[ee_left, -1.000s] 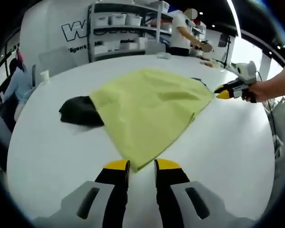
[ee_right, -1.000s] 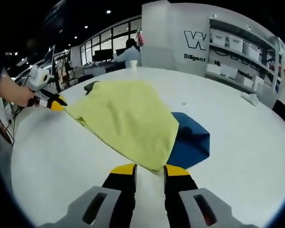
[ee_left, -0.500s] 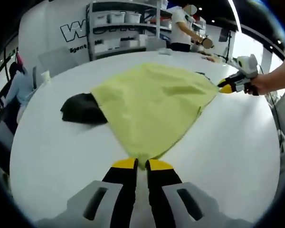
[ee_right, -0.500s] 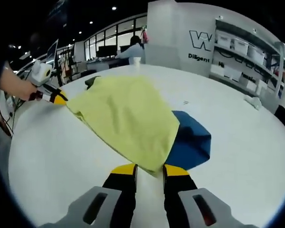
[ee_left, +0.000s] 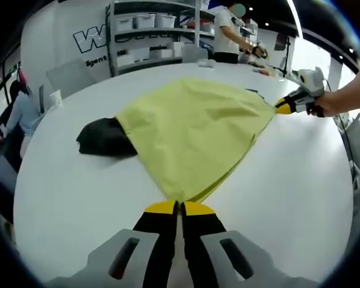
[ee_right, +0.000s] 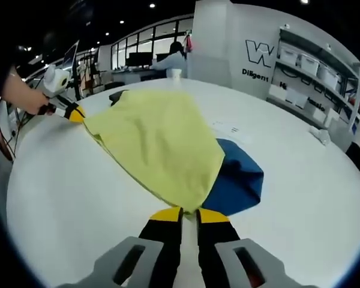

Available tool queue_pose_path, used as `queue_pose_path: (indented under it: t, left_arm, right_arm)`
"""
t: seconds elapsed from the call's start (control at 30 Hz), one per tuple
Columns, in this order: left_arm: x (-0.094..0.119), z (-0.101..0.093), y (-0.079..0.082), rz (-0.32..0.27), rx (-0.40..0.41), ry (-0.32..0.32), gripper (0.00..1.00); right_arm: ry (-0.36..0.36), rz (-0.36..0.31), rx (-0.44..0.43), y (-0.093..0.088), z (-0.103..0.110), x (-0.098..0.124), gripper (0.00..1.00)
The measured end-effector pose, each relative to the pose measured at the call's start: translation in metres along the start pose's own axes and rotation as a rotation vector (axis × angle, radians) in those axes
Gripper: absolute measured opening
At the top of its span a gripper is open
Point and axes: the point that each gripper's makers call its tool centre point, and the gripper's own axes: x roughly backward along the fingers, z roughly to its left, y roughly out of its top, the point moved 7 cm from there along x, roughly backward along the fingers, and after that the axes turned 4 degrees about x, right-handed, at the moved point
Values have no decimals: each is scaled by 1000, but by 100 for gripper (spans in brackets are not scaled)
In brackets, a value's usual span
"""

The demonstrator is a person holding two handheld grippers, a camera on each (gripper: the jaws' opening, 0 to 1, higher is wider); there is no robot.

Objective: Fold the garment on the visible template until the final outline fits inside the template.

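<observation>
While both pairs of tongs sit low on the white table [ee_left: 72, 198], we read them as clamped on cloth: the left gripper [ee_left: 179, 208] has its yellow tips pressed together on the nearest corner of the yellow garment [ee_left: 195, 129], and the right gripper [ee_right: 189, 214] has its tips together on the opposite corner, the fabric's point vanishing between them. In the left gripper view the right one shows at the far corner, held by a hand [ee_left: 333, 103]; in the right gripper view the left one sits at the far left corner.

Between the two corners we hold, the garment lies spread flat on the table, over a dark blue template [ee_right: 237, 180] that pokes out on one side (it looks nearly black in the left gripper view). We judge the cloth light, thin and limp, likely to sag and drag if lifted by corners alone, so these corner holds suit carrying an edge across for a fold.

Beyond the table, shelves [ee_left: 150, 36] carry pale storage bins [ee_left: 145, 21]; what is inside them we cannot tell. A white cup [ee_right: 176, 74] stands at the table's far edge.
</observation>
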Motion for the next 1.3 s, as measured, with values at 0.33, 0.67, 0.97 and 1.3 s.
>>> queue_pose_path:
  t: [0.33,0.67,0.97,1.3]
  left_arm:
    - [5,1,5,-6,-8,-1,1]
    - [16,6,10,-30,-1,6,1]
    - [29,5,12,-38,3,8,1]
    - [44,6,21,-66,-4,15,1]
  right_arm:
    - [-10,-13,23,8,-4,5,0]
    - [16,-34,20,11,-6,19,0]
    - [8,-16,3,9,-7,29,0]
    - [1,-47,-12,21,-7,44,0]
